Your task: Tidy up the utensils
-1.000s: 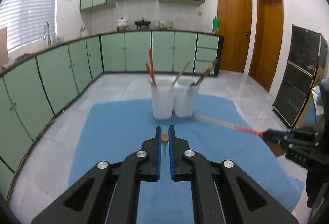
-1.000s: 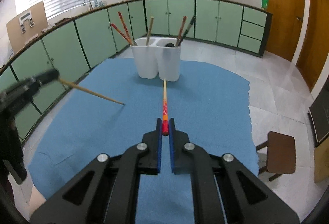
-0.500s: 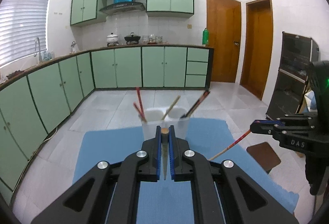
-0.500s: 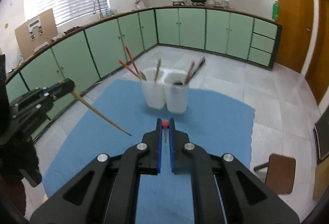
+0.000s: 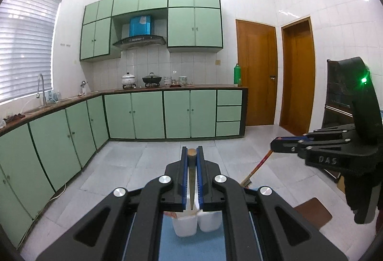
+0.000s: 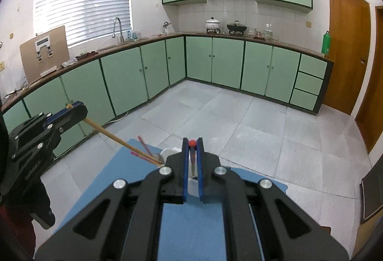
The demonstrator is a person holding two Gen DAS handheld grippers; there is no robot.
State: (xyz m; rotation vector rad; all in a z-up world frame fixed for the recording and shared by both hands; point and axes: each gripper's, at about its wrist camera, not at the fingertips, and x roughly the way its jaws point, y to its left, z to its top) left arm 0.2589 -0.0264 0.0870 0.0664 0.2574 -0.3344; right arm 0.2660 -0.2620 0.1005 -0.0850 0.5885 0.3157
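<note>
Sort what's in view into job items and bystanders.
Job:
- plain chopstick in the left hand-held gripper
- red-tipped chopstick in the right hand-held gripper
- white holder
- blue mat

Bystanders:
- pots
- green bottle
- stool

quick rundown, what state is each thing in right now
left gripper: shut on wooden chopstick
wooden chopstick: held, tip angled down at the white holder
right gripper: shut on red-tipped chopstick
red-tipped chopstick: held, pointing down
white holder: upright on blue mat
brown doors: closed
</note>
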